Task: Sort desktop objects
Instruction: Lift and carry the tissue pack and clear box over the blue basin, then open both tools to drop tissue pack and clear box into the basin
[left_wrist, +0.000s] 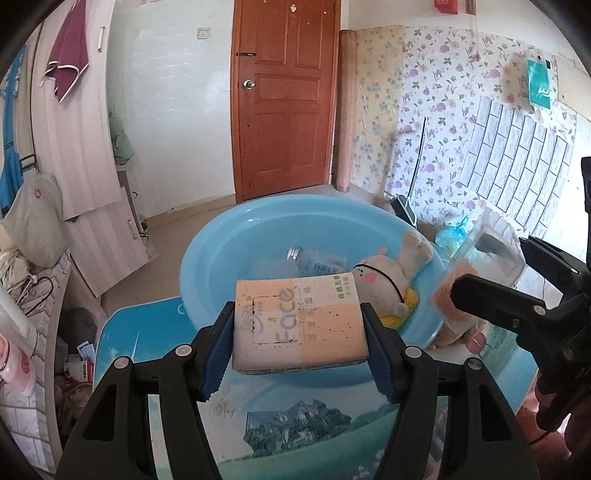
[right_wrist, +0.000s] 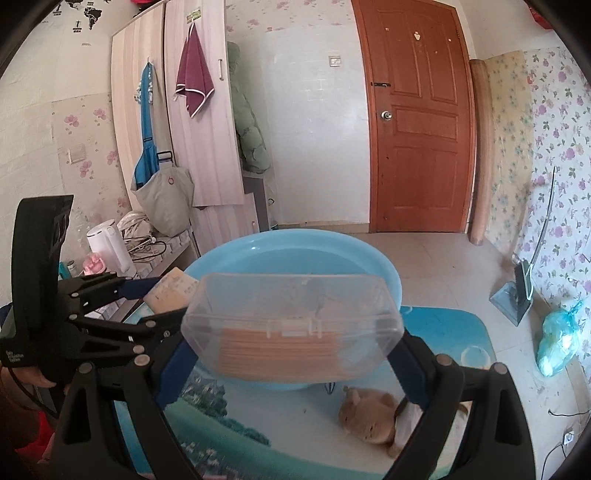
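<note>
A tissue pack (left_wrist: 301, 325) is clamped in the left gripper (left_wrist: 299, 332) and a clear box (right_wrist: 291, 328) in the right gripper (right_wrist: 291, 354), both held at the basin (left_wrist: 207, 251) rim on the table's near side; release into it is judged next.

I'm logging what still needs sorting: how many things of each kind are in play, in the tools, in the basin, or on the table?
Tissue packs: 1, in the left tool
Clear boxes: 1, in the right tool
Plush toys: 2, cream on the basin rim, tan on the table
Bottles: 1, in the basin
Total: 5
</note>
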